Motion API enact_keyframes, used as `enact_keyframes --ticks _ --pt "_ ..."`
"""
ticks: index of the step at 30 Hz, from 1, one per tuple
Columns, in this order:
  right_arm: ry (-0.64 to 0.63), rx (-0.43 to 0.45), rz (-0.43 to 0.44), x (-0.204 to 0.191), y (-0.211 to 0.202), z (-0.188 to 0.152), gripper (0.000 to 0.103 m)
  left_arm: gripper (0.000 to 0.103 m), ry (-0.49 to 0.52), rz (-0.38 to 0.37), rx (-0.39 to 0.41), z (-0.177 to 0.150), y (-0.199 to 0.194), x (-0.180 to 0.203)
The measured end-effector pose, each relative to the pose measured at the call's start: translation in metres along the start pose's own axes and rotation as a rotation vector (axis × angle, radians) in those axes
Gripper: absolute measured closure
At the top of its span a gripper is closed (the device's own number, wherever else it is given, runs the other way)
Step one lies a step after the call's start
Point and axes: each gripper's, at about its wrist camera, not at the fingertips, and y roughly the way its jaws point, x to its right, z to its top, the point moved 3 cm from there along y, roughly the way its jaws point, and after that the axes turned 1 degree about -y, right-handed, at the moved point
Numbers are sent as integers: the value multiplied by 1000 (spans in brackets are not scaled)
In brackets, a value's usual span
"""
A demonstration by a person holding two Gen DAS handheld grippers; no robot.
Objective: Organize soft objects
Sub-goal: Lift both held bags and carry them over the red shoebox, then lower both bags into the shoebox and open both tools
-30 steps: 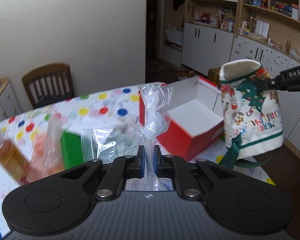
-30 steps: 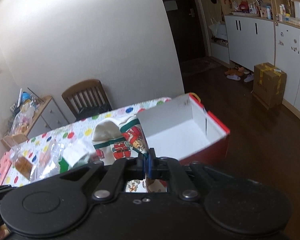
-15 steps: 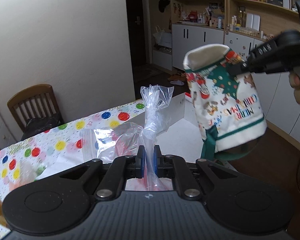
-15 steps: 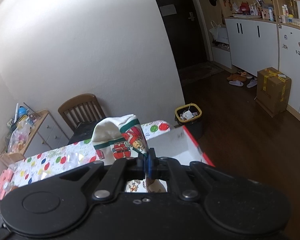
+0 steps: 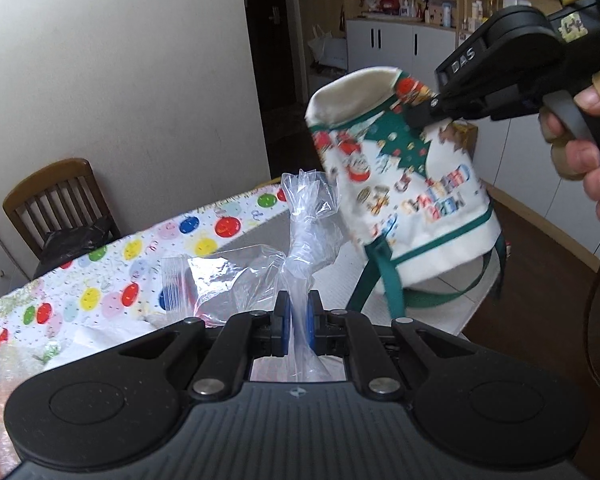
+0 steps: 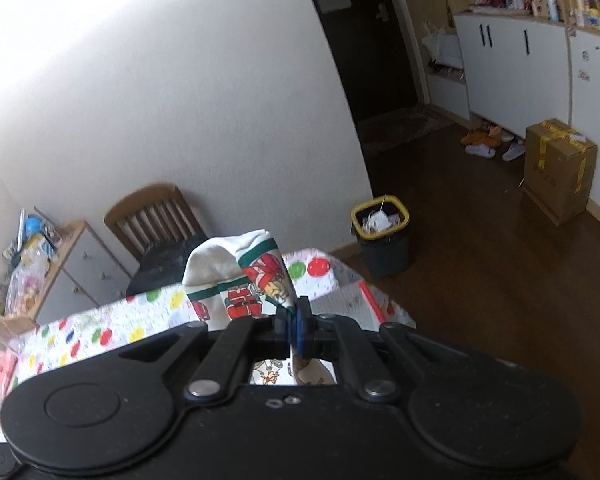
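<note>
My left gripper is shut on the twisted neck of a clear plastic bag and holds it above the table. My right gripper is shut on the rim of a white Christmas cloth bag with green straps, held in the air to the right of the plastic bag. In the right wrist view the gripper pinches the cloth bag's rim. The red box with a white inside lies below, mostly hidden.
The table has a polka-dot cloth. A wooden chair stands at the far side by the wall. A bin with a yellow rim and a cardboard box stand on the dark floor. White cabinets line the back right.
Both grippers have risen with their bags. The cloth bag has moved left, closer to the plastic bag. The red box has dropped nearly out of both views.
</note>
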Motion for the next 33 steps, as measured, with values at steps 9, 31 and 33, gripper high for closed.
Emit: enact_keyframes --ticks 9,31,33 --pt "-3 -149 1 15 60 -24 101 95 46 7 -87 -1 50 16" --pt "-355 -310 -101 11 100 -61 86 95 78 -46 -345 -13 122 28" --pt "-360 -302 -105 11 97 -61 80 95 72 -43 -356 -14 124 26"
